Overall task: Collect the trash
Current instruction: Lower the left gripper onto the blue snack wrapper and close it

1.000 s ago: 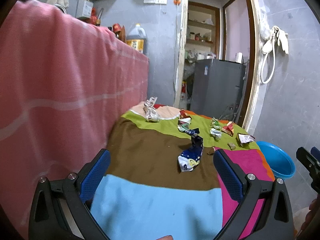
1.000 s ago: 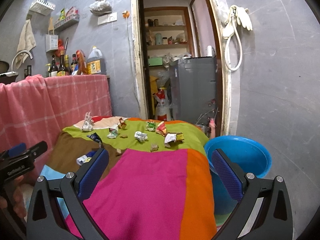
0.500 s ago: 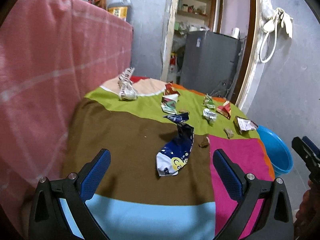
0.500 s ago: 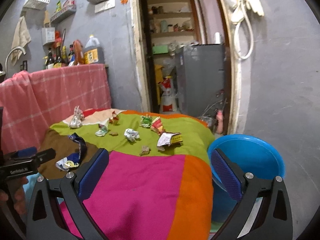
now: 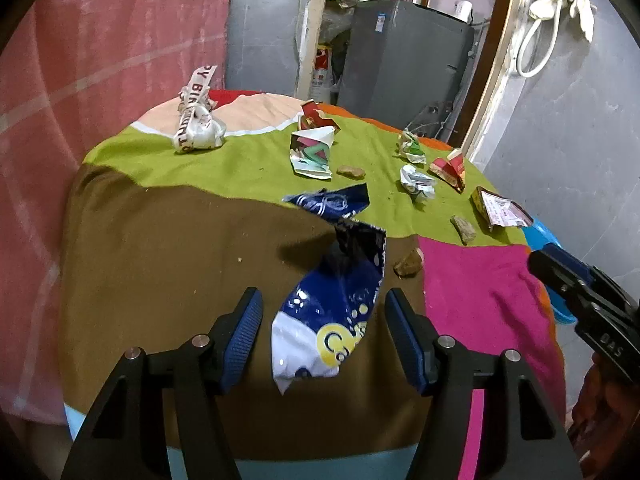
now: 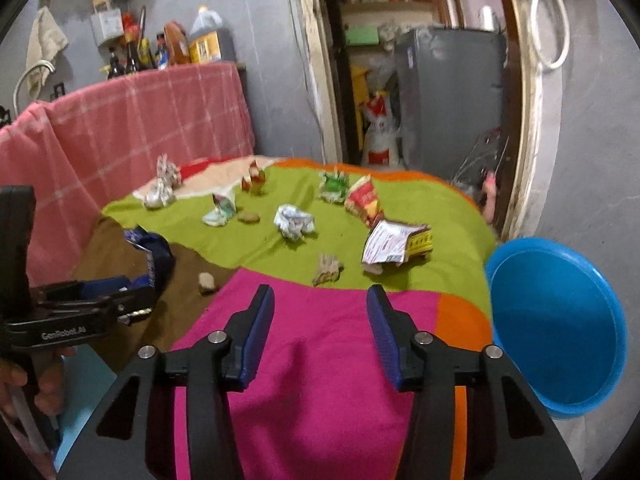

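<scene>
Several pieces of trash lie on a table under a multicoloured cloth [image 5: 160, 248]. A blue and white snack wrapper [image 5: 332, 312] lies on the brown patch, its near end between the fingers of my left gripper [image 5: 324, 332], which is open and not touching it. My right gripper [image 6: 320, 332] is open and empty over the pink patch [image 6: 320, 360]. Ahead of it lie a brown scrap [image 6: 327, 268], a white and yellow wrapper [image 6: 396, 242] and a crumpled white paper [image 6: 294, 220]. A blue basin [image 6: 560, 328] stands off the table's right edge.
A pink checked cloth [image 5: 80, 80] hangs along the left side. A birthday-print wrapper [image 5: 196, 124], a green and white wrapper [image 5: 312, 152] and red wrappers [image 5: 450, 168] lie on the green patch. A grey fridge [image 5: 400, 60] stands in the doorway behind. The right gripper shows in the left wrist view [image 5: 580, 292].
My left gripper has moved forward and down to the blue wrapper and its fingers have narrowed around it. My right gripper has moved forward over the pink patch and its fingers have also narrowed.
</scene>
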Motion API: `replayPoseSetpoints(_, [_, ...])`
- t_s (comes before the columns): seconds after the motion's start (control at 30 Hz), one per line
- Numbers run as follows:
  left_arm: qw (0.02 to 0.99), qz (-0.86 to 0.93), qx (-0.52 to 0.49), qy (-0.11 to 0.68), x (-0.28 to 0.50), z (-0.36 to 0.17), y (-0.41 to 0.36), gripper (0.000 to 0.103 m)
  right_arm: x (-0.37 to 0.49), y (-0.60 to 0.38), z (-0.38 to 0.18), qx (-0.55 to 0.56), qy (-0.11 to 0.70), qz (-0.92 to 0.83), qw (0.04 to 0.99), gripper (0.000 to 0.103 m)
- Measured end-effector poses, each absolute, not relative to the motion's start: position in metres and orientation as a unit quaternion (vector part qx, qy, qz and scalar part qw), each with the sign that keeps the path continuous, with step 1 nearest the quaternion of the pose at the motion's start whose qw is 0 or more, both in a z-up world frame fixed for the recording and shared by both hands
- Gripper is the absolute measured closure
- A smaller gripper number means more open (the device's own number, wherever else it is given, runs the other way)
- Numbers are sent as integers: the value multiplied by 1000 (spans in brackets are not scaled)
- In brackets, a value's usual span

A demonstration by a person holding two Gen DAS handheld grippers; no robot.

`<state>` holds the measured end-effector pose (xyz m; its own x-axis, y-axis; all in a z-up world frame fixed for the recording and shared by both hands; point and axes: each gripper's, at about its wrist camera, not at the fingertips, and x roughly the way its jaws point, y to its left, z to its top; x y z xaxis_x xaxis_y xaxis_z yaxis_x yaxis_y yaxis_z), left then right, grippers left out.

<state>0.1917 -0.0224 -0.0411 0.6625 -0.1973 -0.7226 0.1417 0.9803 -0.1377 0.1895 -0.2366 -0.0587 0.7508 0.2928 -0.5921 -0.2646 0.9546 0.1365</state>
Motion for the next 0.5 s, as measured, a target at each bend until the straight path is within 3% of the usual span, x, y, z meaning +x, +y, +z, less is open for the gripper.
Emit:
replayPoseSetpoints(0.17, [912, -96, -27, 399, 200, -41, -23, 47, 211, -231, -67, 8, 350, 156, 924, 62])
replayPoseSetpoints(0.33, [913, -90, -30, 398, 210, -42, -18, 68, 232, -224, -74, -7, 373, 158, 914, 65])
replayPoseSetpoints(0.5, [910, -102, -68, 396, 214, -40, -5, 76, 250, -219, -80, -19, 392, 153, 907, 65])
